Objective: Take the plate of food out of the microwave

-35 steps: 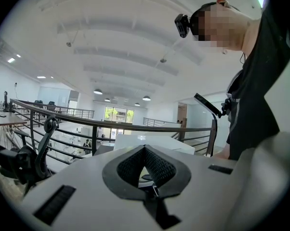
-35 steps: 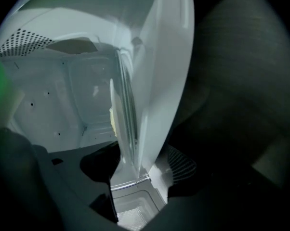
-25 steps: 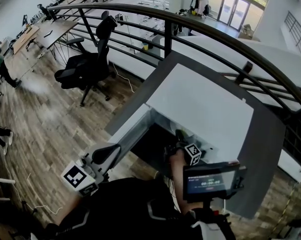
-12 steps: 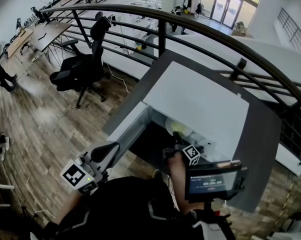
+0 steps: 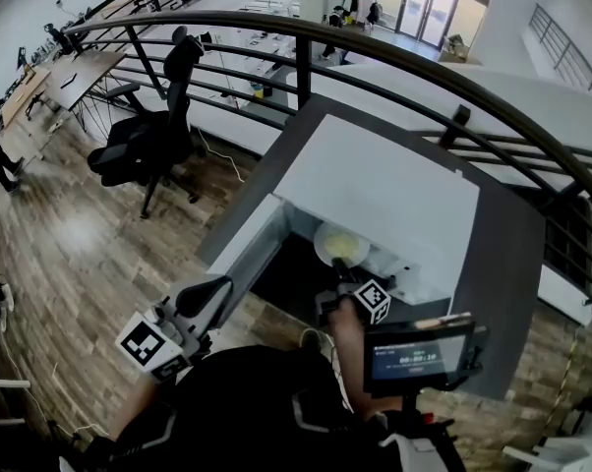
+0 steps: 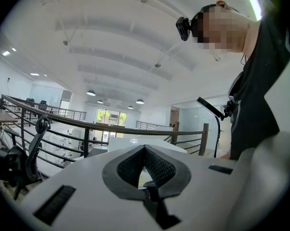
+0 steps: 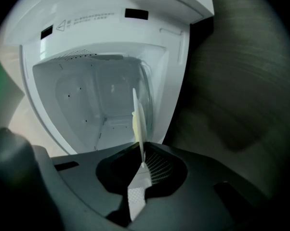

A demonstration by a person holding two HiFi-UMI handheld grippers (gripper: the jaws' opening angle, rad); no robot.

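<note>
A white plate (image 5: 340,242) with yellow food shows at the mouth of the white microwave (image 5: 375,190), whose door (image 5: 239,249) hangs open to the left. My right gripper (image 5: 337,265) reaches in from the front. In the right gripper view the plate (image 7: 137,121) stands edge-on, and its rim is pinched between the closing jaws of my right gripper (image 7: 142,162), with the white cavity (image 7: 87,105) behind. My left gripper (image 5: 212,295) hangs low to the left, away from the microwave. It is shut on nothing in the left gripper view (image 6: 145,147).
The microwave stands on a dark grey table (image 5: 507,264) beside a curved black railing (image 5: 394,62). A small screen (image 5: 414,354) is mounted by my right arm. An office chair (image 5: 144,136) stands on the wooden floor to the left.
The plate, hidden inside the microwave a second ago, now shows at the opening with my right gripper on its rim. The left gripper has hardly moved.
</note>
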